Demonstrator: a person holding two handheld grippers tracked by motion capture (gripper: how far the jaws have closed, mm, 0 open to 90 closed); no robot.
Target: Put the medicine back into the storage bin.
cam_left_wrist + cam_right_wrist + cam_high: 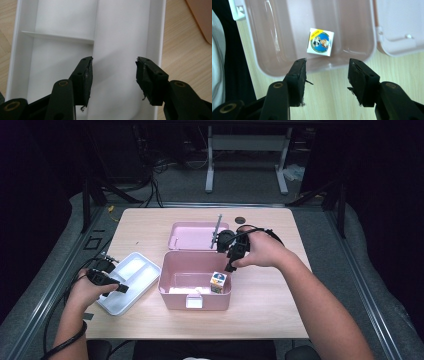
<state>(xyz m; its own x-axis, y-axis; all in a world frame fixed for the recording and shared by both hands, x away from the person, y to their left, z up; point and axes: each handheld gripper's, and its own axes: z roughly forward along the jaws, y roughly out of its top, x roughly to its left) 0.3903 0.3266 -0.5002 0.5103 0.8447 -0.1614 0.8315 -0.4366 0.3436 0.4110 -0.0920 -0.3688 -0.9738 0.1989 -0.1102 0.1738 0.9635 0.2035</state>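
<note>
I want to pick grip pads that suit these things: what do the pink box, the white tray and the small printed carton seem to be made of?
Pink box: apparently glossy moulded plastic, slightly translucent, with light streaks on its walls. White tray: likely smooth rigid plastic, with moulded dividers and a soft sheen. Small printed carton: looks like coated cardboard, with sharp folded edges.

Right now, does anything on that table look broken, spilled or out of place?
Nothing looks spilled or broken. The pink box stands open with its lid laid flat behind, and a small carton sits upright in its right near corner. The white tray lies slantwise at the left. Both grippers' pads look frayed at the edges.
</note>
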